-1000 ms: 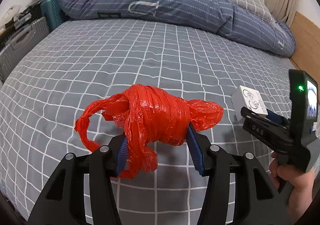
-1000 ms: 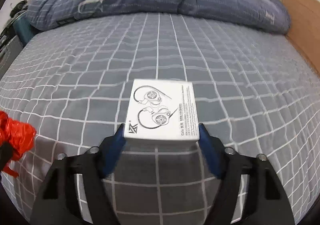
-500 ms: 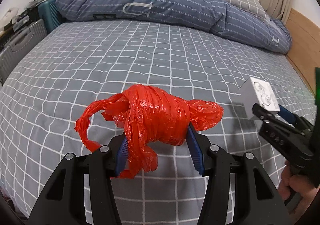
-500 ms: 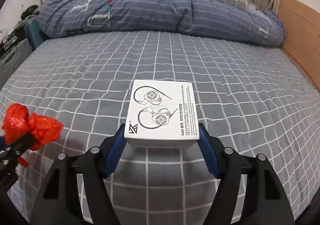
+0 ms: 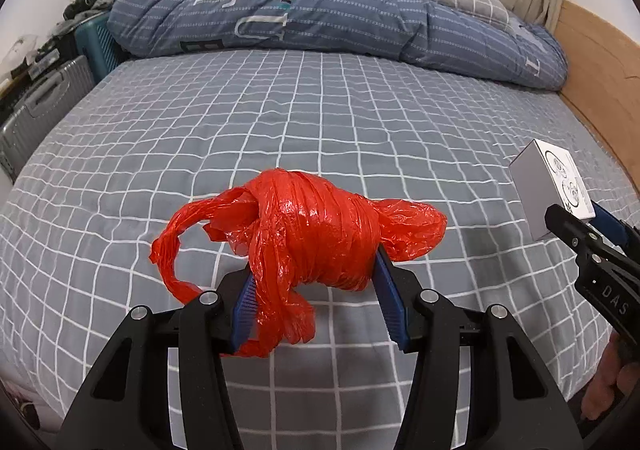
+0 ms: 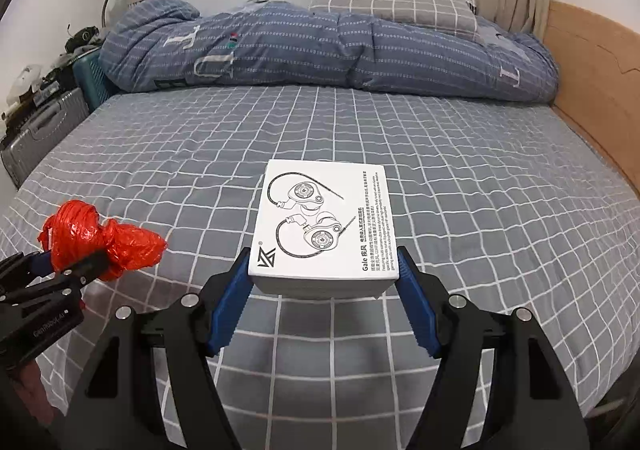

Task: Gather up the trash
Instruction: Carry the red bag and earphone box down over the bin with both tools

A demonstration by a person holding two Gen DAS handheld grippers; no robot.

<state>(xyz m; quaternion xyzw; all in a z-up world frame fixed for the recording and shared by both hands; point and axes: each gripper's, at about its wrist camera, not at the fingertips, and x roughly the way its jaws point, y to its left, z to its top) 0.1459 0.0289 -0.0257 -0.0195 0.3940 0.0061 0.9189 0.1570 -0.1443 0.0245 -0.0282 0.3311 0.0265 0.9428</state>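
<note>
- Two pieces of trash were in hand, both held clear above the grey bedsheet with white grid lines (image 5: pixel 320 121).
- The left gripper (image 5: pixel 316 290) had its jaws closed partway on a crumpled red plastic bag wound into a knotted bundle (image 5: pixel 316 234), its blue pads pressing the bundle's two flanks.
- That bag looked light and soft, and its glossy film probably slippery; a loose handle loop hung off to the left and a puffed tail stuck out to the right, so the tight middle was the sound place to hold, where the pads sat.
- The right gripper (image 6: pixel 323 282) held a flat white cardboard earphone box with printed line drawings (image 6: pixel 324 221), its jaws spread wide and clamped on the near edge's two sides.
- The box seemed stiff and light, with smooth faces that could slip or pivot, since most of it jutted forward past the pads; a grip nearer its middle would likely be steadier.
- From the right camera, the red bundle sat low at the left; from the left camera, the box showed at the right edge, well apart from the bag.
- A rumpled blue striped duvet (image 6: pixel 320 49) and a checked grey pillow (image 6: pixel 392 1) lay at the far end.
- No bin was visible.
</note>
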